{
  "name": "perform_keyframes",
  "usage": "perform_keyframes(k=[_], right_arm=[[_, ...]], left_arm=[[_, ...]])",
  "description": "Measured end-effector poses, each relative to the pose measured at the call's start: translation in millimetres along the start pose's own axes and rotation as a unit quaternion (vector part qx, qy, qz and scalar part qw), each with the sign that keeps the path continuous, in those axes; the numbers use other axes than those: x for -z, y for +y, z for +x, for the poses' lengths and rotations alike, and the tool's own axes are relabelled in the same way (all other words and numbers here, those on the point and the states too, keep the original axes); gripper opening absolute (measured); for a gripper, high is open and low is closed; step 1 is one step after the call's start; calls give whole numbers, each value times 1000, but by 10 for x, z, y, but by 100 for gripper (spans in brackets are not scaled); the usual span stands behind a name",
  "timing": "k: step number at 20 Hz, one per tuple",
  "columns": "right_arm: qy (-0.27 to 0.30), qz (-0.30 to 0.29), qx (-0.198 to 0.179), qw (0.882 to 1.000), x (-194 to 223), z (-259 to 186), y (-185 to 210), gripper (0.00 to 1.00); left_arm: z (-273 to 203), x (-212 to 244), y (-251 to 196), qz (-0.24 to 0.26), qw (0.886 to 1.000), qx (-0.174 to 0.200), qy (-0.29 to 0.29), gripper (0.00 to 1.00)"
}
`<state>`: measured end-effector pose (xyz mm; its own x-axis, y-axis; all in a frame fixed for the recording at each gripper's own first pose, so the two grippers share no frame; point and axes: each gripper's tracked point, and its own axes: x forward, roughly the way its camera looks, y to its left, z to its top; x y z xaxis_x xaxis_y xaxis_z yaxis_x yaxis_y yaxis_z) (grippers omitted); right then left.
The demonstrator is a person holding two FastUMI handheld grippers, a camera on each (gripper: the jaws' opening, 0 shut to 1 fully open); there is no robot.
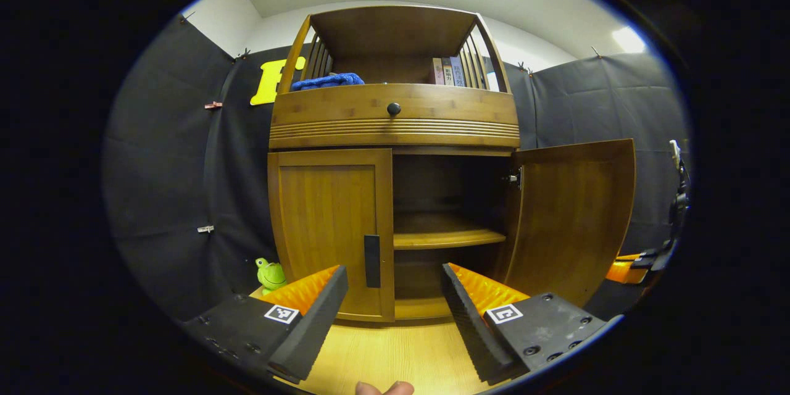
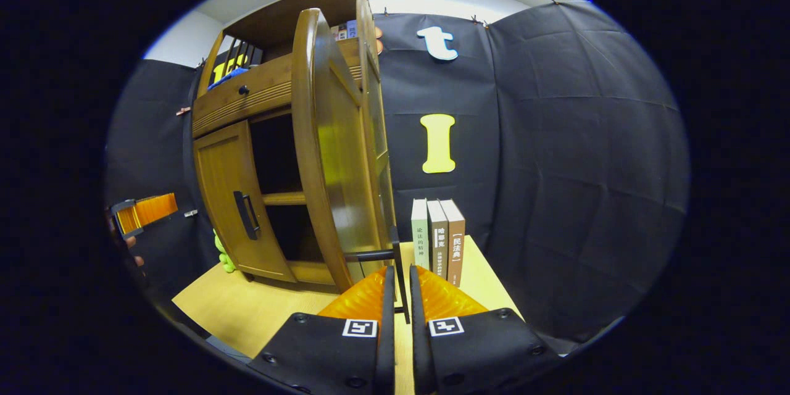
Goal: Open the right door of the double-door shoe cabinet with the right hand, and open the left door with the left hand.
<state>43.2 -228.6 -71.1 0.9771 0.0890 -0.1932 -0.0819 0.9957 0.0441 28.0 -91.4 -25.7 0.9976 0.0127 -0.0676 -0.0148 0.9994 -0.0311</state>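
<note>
The wooden shoe cabinet (image 1: pixel 395 117) stands straight ahead in the left gripper view. Its left door (image 1: pixel 327 228) is closed, with a dark vertical handle (image 1: pixel 372 260) at its inner edge. My left gripper (image 1: pixel 393 271) is open and hangs a short way in front of that handle, touching nothing. The right door (image 1: pixel 574 216) is swung wide, baring the inner shelf (image 1: pixel 447 237). In the right gripper view that door (image 2: pixel 336 154) is seen edge-on, and my right gripper (image 2: pixel 400 274) is shut on its handle (image 2: pixel 398 259). The left gripper (image 2: pixel 145 210) shows far left there.
A green frog toy (image 1: pixel 270 274) sits by the cabinet's left foot. Three books (image 2: pixel 438 241) stand on the light wooden tabletop (image 1: pixel 395 352) just beyond the open door. A blue cloth (image 1: pixel 327 81) and books (image 1: pixel 447 71) lie on the top shelf above the drawer knob (image 1: pixel 394 108).
</note>
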Motion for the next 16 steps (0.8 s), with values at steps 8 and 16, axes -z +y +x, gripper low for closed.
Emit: perform_keyframes(k=[8,16], right_arm=[[-5,-19,16,1000,-62,-196,-27,18],[-43,-15,32,998,-283,-718,306,98]], left_arm=[[238,98,-80,11,1000,21,-1,97],[880,250,33,15,1000,26,-9,92]])
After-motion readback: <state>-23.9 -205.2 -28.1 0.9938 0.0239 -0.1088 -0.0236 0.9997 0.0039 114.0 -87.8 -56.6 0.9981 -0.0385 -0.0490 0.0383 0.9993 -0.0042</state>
